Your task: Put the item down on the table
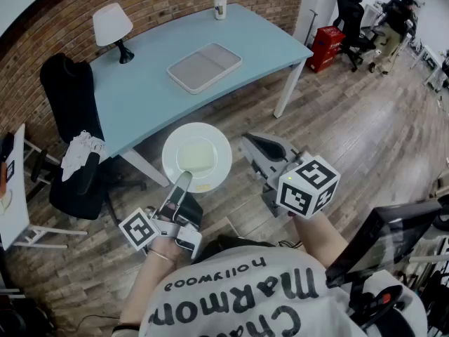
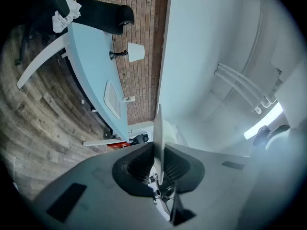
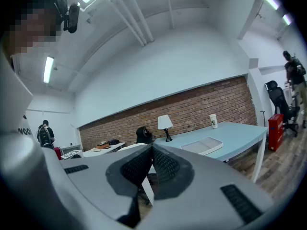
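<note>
My left gripper is shut on the near rim of a round white plate, which hangs level over the wooden floor just in front of the light-blue table. In the left gripper view the plate shows edge-on, pinched between the dark pads of that gripper. My right gripper sits to the right of the plate, apart from it. Its jaws are pressed together with nothing between them in the right gripper view, which faces the table.
On the table stand a flat grey tray, a white lamp and a paper cup. A black chair with a white cloth stands at the table's left end. A red crate sits beyond the right leg.
</note>
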`<state>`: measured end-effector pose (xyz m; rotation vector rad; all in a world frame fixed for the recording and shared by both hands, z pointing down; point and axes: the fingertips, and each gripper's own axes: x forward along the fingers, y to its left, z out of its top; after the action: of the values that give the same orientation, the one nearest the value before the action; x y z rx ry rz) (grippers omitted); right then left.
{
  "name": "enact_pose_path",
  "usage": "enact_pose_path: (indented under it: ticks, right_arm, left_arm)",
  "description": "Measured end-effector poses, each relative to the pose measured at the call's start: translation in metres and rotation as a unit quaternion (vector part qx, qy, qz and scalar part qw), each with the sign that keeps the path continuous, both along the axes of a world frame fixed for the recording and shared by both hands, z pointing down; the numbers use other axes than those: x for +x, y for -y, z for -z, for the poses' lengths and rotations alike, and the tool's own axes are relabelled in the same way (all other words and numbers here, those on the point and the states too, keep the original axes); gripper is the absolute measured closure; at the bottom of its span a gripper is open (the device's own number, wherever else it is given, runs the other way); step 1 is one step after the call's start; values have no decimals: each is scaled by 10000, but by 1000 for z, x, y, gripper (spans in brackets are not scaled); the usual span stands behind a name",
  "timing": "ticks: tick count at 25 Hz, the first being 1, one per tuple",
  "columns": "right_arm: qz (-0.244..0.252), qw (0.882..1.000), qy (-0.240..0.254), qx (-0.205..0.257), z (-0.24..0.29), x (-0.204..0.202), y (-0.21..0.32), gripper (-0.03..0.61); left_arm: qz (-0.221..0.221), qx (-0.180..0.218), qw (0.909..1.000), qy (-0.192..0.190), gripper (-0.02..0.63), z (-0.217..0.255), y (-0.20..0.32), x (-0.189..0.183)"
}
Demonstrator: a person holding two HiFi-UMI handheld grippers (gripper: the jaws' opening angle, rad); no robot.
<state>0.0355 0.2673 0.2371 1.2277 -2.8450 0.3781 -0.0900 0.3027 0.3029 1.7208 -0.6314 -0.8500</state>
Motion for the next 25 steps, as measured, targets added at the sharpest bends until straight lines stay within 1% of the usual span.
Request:
enact_pose_path:
  ticks: [6, 16, 25]
  right_arm:
    - [-2, 10000, -86, 7, -5, -3, 1, 571]
    - [-190, 9997, -90, 103, -6, -3, 8, 569]
    - [-202, 9997, -138, 45, -14, -17, 12, 568]
  left_arm:
    - [-67, 20, 10000, 15, 588, -1, -2, 1]
    - [-147, 61, 9999, -25, 588, 0, 3, -2]
    - [-321, 125, 9994, -29, 588, 0, 9, -9]
